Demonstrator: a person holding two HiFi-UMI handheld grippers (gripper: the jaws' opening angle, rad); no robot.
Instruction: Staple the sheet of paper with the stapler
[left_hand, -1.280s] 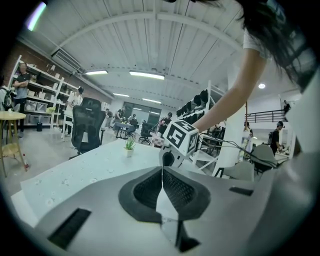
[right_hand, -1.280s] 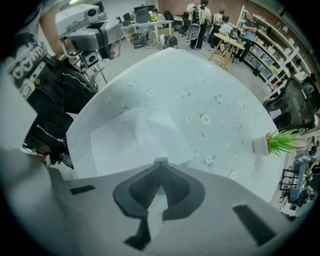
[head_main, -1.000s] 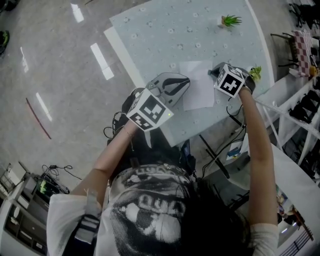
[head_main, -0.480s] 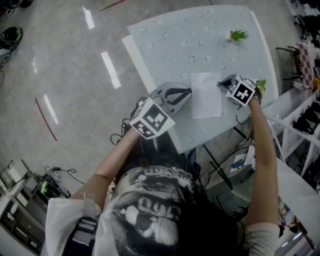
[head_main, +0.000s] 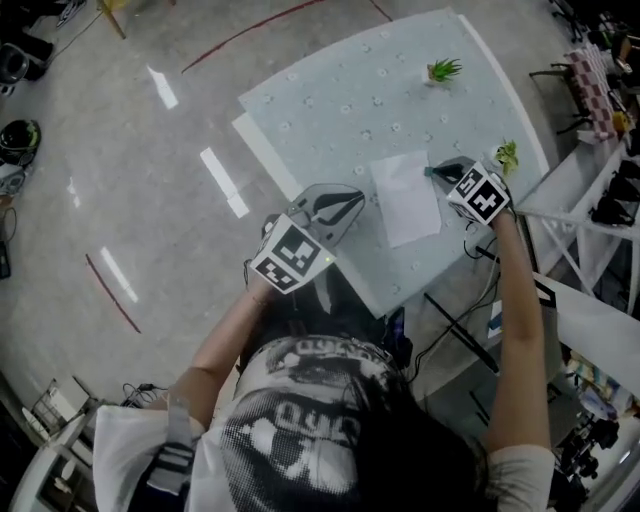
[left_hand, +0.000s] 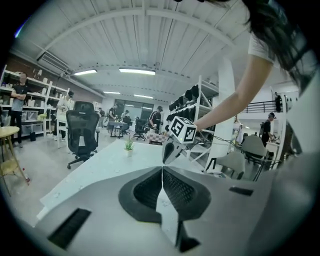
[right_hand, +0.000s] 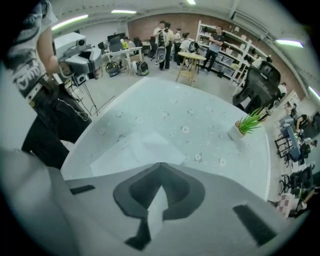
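On the pale, flower-dotted counter the sheet of paper lies flat toward the near right side. Its near edge is close to the counter's rim, but the whole sheet rests on the top.

The left hand-held gripper reaches in over the counter's near left edge and sits just beside the paper's left long side, apart from it. It is clenched, its two tips meeting with nothing between them. Its marker cube hangs out past the rim.

The right hand-held gripper points steeply down above the paper's far right corner. It is also clenched and empty, and in its own view the sheet shows just beyond the closed tips.

A small potted plant stands near the right gripper, tight against the counter's curved right edge, so room is narrow on that side. A white shelving frame stands near that same edge.

Beyond the paper the counter opens into a broad bare stretch that runs to a second potted plant near the far edge. To the left of the counter there is open grey floor.
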